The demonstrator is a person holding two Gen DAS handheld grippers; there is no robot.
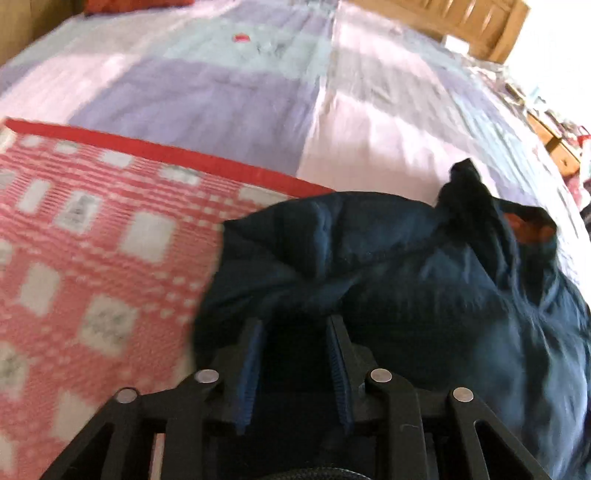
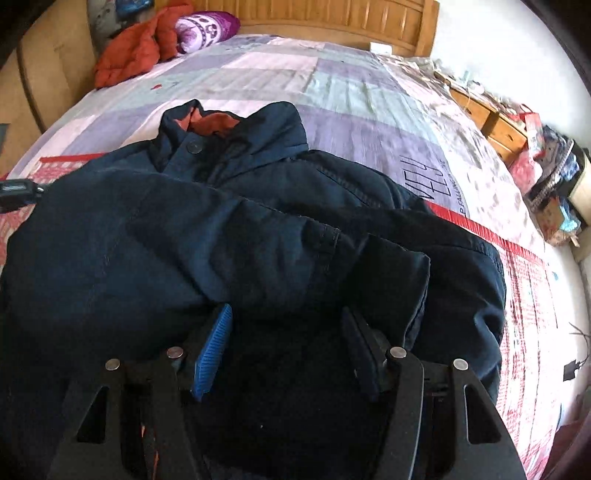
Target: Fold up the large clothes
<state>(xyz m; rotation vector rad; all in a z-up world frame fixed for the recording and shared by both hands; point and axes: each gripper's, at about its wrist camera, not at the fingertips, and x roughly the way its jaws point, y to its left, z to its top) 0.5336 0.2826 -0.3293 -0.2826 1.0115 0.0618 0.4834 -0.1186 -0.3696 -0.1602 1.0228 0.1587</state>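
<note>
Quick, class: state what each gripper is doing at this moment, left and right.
Left gripper: jaws slightly apart over the navy jacket; whether they pinch fabric cannot be told.
Right gripper: open wide above the jacket, holding nothing.

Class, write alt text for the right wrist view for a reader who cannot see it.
A dark navy jacket lies bundled on a patchwork bedspread, its orange-lined collar towards the wooden headboard. The right tongs stand apart over its near edge, gripping nothing.
</note>
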